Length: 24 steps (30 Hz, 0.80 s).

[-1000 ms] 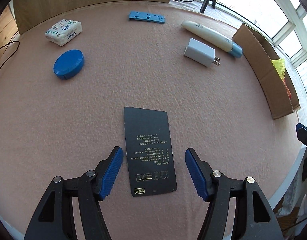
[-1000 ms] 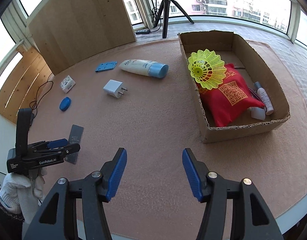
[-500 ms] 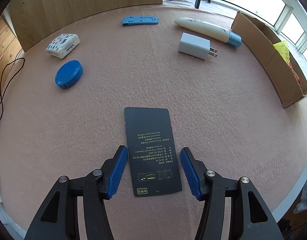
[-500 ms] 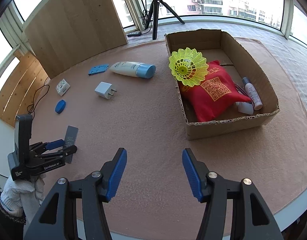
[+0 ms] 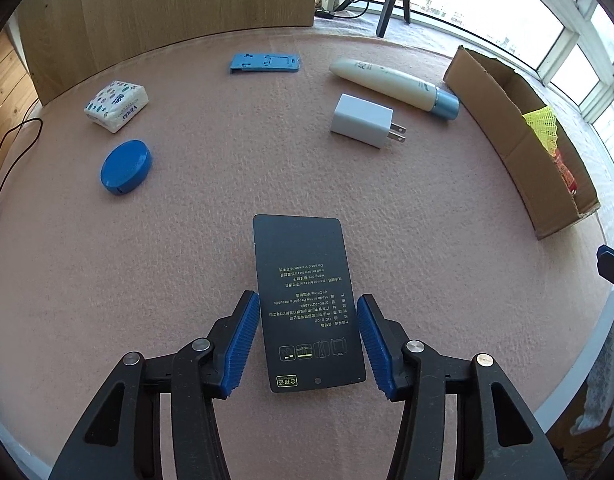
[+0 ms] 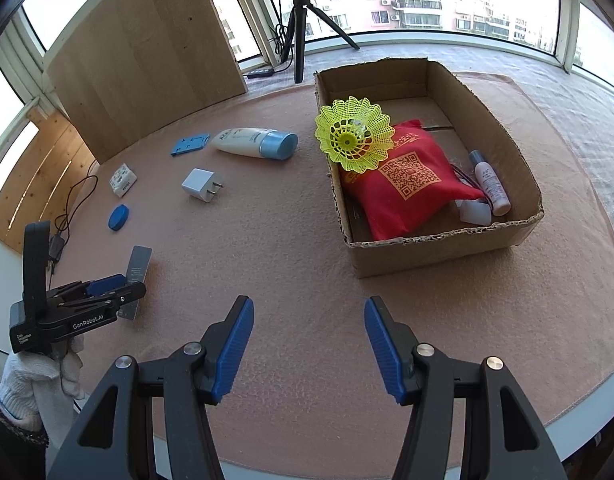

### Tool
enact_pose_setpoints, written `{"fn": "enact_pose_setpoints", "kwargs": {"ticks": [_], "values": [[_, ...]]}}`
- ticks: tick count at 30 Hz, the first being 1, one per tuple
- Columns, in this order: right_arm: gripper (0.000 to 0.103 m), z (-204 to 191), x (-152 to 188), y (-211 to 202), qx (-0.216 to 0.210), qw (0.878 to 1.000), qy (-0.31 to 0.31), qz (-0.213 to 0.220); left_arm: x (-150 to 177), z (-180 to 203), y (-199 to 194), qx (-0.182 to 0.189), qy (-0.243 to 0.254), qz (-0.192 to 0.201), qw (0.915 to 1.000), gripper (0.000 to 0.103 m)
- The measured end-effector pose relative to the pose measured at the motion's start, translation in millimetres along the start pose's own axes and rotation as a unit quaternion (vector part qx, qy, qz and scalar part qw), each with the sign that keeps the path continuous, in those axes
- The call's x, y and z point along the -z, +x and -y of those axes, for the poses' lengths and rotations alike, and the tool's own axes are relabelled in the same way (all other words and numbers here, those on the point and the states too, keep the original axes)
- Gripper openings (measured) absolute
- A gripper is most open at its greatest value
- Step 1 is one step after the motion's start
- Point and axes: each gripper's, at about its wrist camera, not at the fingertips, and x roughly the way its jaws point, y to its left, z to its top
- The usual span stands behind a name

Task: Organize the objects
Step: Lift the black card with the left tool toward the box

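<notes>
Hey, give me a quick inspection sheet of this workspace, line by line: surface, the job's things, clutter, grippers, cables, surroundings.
Surface: pinkish felt table cover, flat.
Job's things: dark card flat between the left gripper's fingers; charger, cream tube, blue round case, tissue pack and blue bracket loose on the cover; cardboard box holding a red bag, yellow shuttlecock and small bottle.
Clutter: nothing seen.
Grippers: left gripper straddles the card, pads close to its edges, contact unclear; right gripper open, empty, above bare cover.
Cables: black cable off the cover's left edge.
Surroundings: wood panel, tripod, windows.
</notes>
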Motion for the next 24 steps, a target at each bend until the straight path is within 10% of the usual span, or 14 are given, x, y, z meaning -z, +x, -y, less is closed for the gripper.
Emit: {"fn": "enact_pose_setpoints", "kwargs": {"ticks": [24], "values": [[0.054,53,7,-15,0.022,0.999,0.042,0.009,-131,200,-32,0.115,0.142,0.074,0.9803,0.054]]}}
